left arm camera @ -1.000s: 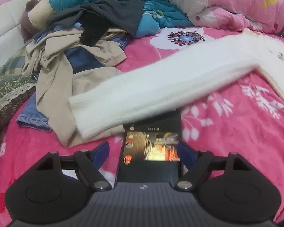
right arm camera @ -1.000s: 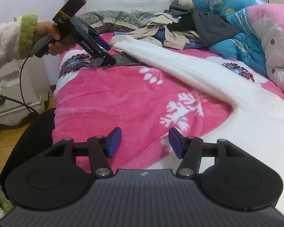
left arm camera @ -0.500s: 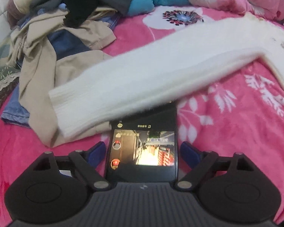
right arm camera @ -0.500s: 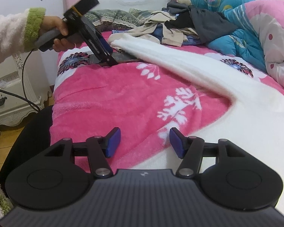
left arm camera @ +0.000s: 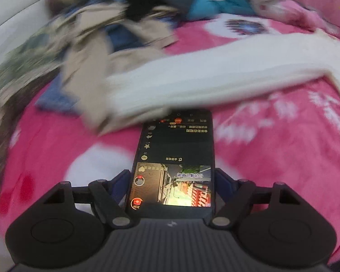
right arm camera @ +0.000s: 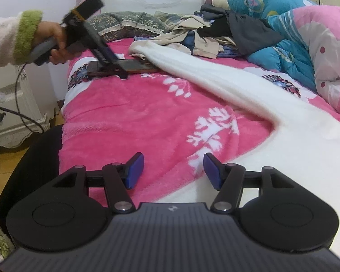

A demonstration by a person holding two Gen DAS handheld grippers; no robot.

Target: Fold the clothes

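phone [left arm camera: 173, 165] slid from under sleeve [left arm camera: 215, 79] | white, limp | left fingers [left arm camera: 117, 181] closing around phone

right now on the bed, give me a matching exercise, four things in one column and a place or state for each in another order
Things:
1. phone
2. white sweater
3. right gripper
4. pile of clothes

Places or states:
A. heaped near the headboard, beside the blue quilt
B. empty, hovering over the pink blanket
C. between the closing jaws of the left gripper, screen lit
D. spread flat, one sleeve stretched toward the phone

Pairs: 1-C, 2-D, 3-B, 4-A
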